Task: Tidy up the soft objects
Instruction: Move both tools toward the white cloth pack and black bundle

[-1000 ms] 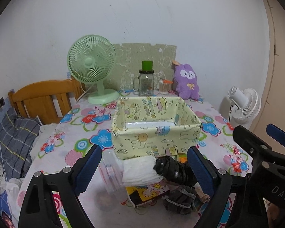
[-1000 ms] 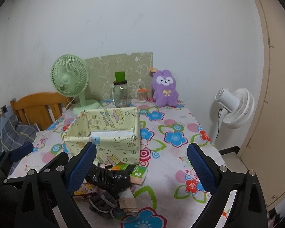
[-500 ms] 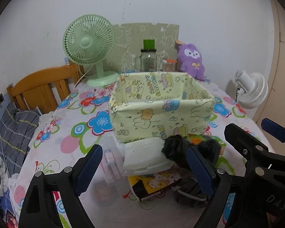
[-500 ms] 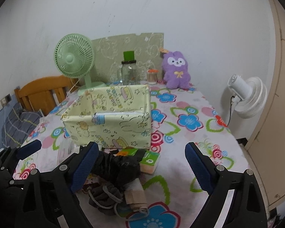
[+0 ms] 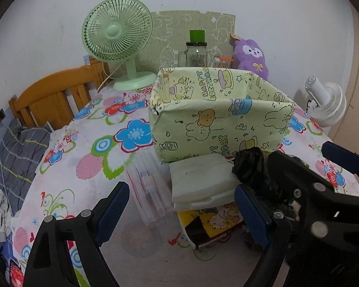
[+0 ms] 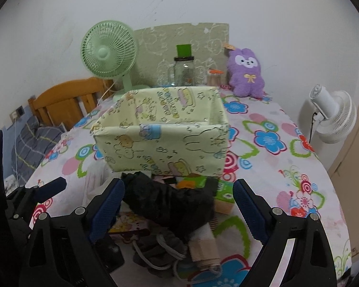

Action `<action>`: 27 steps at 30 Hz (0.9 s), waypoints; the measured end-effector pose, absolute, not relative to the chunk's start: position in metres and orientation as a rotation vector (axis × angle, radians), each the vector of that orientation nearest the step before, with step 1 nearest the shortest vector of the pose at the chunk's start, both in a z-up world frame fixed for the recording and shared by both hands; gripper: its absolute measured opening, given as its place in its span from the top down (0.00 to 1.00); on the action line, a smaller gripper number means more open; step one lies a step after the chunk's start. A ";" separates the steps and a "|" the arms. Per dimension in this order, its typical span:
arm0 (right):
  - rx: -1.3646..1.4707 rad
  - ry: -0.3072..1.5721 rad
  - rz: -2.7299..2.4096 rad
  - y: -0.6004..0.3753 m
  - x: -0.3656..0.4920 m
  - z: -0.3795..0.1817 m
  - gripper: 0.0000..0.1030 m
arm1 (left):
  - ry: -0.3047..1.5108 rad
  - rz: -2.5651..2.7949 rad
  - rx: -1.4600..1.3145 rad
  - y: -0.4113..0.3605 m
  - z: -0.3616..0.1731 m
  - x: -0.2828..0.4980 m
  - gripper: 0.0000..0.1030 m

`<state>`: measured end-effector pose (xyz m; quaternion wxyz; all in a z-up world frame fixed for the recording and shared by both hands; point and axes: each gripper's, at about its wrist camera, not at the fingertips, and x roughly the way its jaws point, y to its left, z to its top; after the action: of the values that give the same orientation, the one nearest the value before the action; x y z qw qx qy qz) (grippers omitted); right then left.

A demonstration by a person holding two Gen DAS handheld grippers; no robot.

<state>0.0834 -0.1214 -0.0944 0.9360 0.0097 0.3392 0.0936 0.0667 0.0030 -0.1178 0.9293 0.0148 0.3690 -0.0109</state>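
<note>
A yellow-green cartoon-print fabric box stands open on the flowered table; it also shows in the right wrist view. In front of it lies a pile: a folded white cloth, a crumpled black bag, a grey drawstring pouch and a beige roll. My left gripper is open, low over the white cloth. My right gripper is open, its fingers either side of the black bag. A purple plush sits at the back.
A green desk fan, a glass jar with green lid and a small jar stand behind the box. A clear plastic case, a cartoon booklet and a green packet lie in the pile. A white fan stands off the table's right edge.
Both grippers have moved forward and down toward the pile in front of the box. Both stay open and empty. Nothing on the table has moved.
</note>
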 end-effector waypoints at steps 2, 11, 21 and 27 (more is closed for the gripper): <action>0.016 0.702 0.201 -0.117 0.085 -0.096 0.09 | 0.762 -0.030 0.023 0.005 -0.120 0.068 0.12; -0.015 0.757 0.222 -0.099 0.101 -0.111 0.16 | 0.779 -0.057 -0.002 0.011 -0.126 0.076 0.12; 0.011 0.793 0.264 -0.098 0.109 -0.119 0.62 | 0.788 -0.064 0.003 0.008 -0.127 0.078 0.12; 0.038 0.777 0.265 -0.107 0.105 -0.114 0.78 | 0.781 -0.069 0.007 0.001 -0.123 0.077 0.12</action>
<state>0.1053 -0.1070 -0.1135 0.9167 0.0184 0.3777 0.1289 0.0769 0.0009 -0.1230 0.9242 0.0034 0.3804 -0.0338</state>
